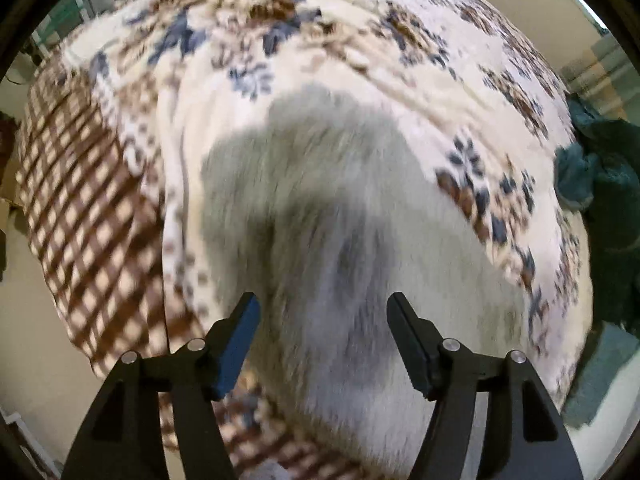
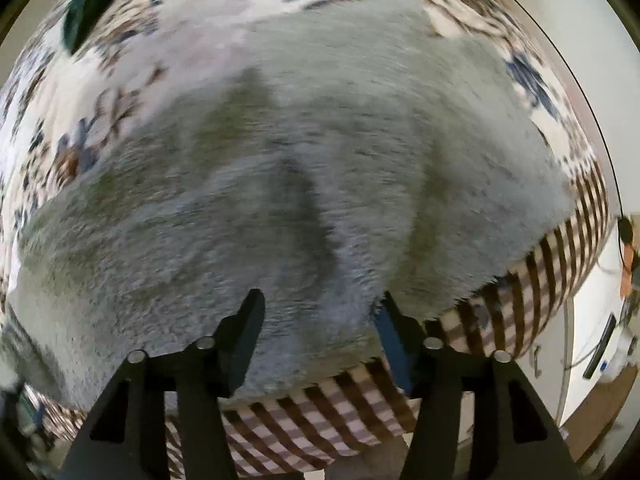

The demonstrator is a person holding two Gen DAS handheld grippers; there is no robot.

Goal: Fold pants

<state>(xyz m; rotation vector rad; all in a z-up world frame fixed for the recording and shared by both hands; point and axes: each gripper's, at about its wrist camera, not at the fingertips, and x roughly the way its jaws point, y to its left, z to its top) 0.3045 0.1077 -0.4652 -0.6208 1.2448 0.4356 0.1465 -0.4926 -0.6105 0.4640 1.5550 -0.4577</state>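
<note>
- The grey fleecy pants (image 2: 288, 184) are lying spread on a bed, filling most of the right wrist view from 9 o'clock across the centre to 3 o'clock; in the left wrist view they (image 1: 332, 216) are occupying the centre and running down toward 6 o'clock.
- A darker crease is running through the fabric near the centre of each view; both views are blurred, so finer detail cannot be told.
- The right gripper (image 2: 320, 312) is hovering at 6 o'clock with its jaws standing wide, the near edge of the pants sitting between them; whether either finger is touching the cloth cannot be told.
- The left gripper (image 1: 324, 312) is sitting at 6 o'clock in its own view, jaws likewise wide apart, with pants fabric showing between and beyond the fingers and nothing gripped.
- A cream floral blanket (image 1: 360, 40) is lying under the pants, spreading toward 12 o'clock.
- A brown checked cover (image 1: 88, 208) is showing at 9 o'clock in the left view and at 5 o'clock in the right view (image 2: 320, 412).
- A dark teal cloth (image 1: 600, 184) is bunching at 3 o'clock beside the blanket.
</note>
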